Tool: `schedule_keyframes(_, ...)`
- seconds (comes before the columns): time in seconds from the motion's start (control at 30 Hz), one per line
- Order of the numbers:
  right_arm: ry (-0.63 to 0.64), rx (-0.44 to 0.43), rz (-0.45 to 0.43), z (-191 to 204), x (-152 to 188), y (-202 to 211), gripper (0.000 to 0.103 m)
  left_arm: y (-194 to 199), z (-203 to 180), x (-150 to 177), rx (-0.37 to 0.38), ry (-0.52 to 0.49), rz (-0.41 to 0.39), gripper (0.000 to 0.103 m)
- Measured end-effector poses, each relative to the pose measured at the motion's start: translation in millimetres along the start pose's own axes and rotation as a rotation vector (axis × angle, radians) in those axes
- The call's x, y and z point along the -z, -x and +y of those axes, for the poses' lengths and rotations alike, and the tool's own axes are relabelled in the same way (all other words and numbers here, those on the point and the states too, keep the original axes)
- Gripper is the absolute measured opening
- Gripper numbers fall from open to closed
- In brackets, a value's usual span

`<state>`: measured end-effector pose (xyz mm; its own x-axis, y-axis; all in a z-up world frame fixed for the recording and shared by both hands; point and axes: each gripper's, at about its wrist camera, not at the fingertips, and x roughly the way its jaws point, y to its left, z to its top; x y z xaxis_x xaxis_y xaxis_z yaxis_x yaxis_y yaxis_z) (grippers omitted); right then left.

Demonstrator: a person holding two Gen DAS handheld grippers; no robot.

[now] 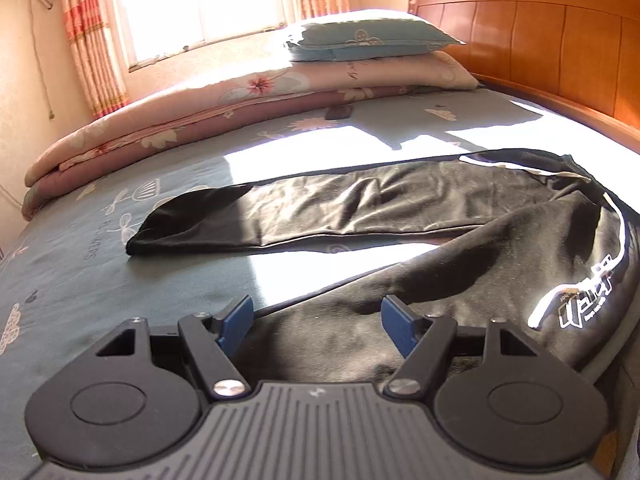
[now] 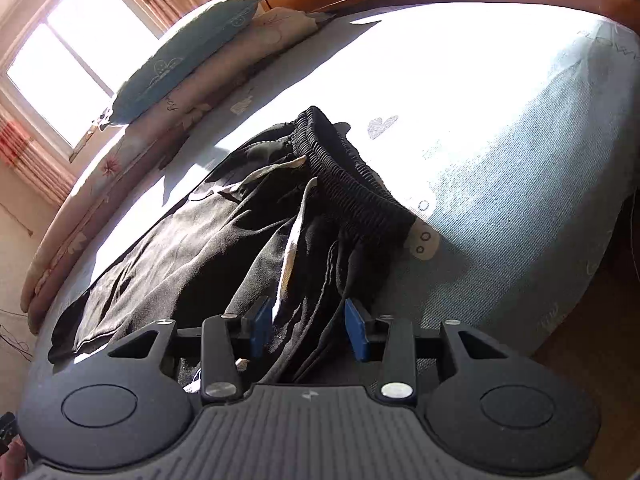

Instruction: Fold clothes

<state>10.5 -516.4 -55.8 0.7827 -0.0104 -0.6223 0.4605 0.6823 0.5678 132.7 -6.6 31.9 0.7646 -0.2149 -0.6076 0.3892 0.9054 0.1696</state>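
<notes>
black trousers (image 1: 360, 204) spread flat, bed edge (image 2: 580, 280) near

Black trousers (image 1: 360, 204) with white piping, grey-blue floral sheet (image 1: 80, 280), teal pillow (image 1: 372, 40), pink flowered quilt (image 1: 200, 108).

Black trousers (image 1: 360, 208) lie spread, legs apart.

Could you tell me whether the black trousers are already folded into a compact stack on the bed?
No, the black trousers lie spread out on the bed sheet, with one leg stretched out long and flat.
</notes>
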Motion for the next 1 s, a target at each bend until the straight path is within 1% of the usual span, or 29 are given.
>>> schedule_keyframes(0.07, -0.056, -0.007, 0.004, -13.9, -6.6, -8.9, 0.045, -10.1, -34.0, -3.1, 0.05, -0.057, 0.01, 0.072)
schedule_keyframes(0.13, -0.085, 0.015, 0.002, -20.3, -9.4, -16.6, 0.045, -15.6, -58.8, -4.9, 0.092, -0.076, 0.023, 0.072)
schedule_keyframes(0.17, -0.083, 0.038, 0.009, -22.2, -10.1, -22.1, 0.045, -18.4, -70.6, -6.4, 0.115, -0.077, 0.028, 0.072)
schedule_keyframes(0.27, -0.087, 0.012, 0.014, -24.4, -5.9, -32.1, 0.045, -24.1, -93.2, -9.8, 0.172, -0.056, 0.041, 0.072)
schedule_keyframes(0.33, -0.089, -0.005, 0.017, -25.8, -3.1, -38.8, 0.044, -27.9, -104.1, -12.1, 0.195, -0.038, 0.049, 0.072)
schedule_keyframes(0.37, -0.068, -0.002, 0.011, -23.9, -2.4, -39.6, 0.041, -30.1, -109.8, -13.2, 0.205, -0.035, 0.054, 0.072)
schedule_keyframes(0.43, -0.067, -0.01, 0.02, -24.4, -1.6, -42.8, 0.011, -35.7, -122.3, -15.5, 0.226, -0.037, 0.069, 0.072)
schedule_keyframes(0.53, -0.062, -0.016, 0.019, -25.2, -1.6, -40.4, 0.005, -42.5, -135.7, -15.5, 0.255, -0.047, 0.089, 0.072)
schedule_keyframes(0.63, -0.05, -0.022, 0.006, -25.7, -4.5, -29.1, 0.005, -47.6, -145.5, -13.4, 0.276, -0.044, 0.104, 0.072)
schedule_keyframes(0.73, -0.019, 0.0, 0.001, -24.9, -7.0, -18.9, 0.005, -51.8, -149.9, -8.2, 0.306, -0.007, 0.123, 0.072)
schedule_keyframes(0.87, 0.015, 0.055, 0.007, -22.4, -3.9, -14.9, 0.005, -63.6, -155.7, -0.5, 0.338, 0.041, 0.159, 0.074)
schedule_keyframes(0.93, 0.026, 0.084, 0.013, -20.3, -2.2, -15.6, 0.009, -70.7, -159.0, 5.1, 0.346, 0.04, 0.188, 0.074)
schedule_keyframes(1.0, 0.039, 0.111, -0.024, -12.3, -2.9, -5.0, 0.013, -79.9, -160.1, 13.2, 0.34, 0.047, 0.24, 0.074)
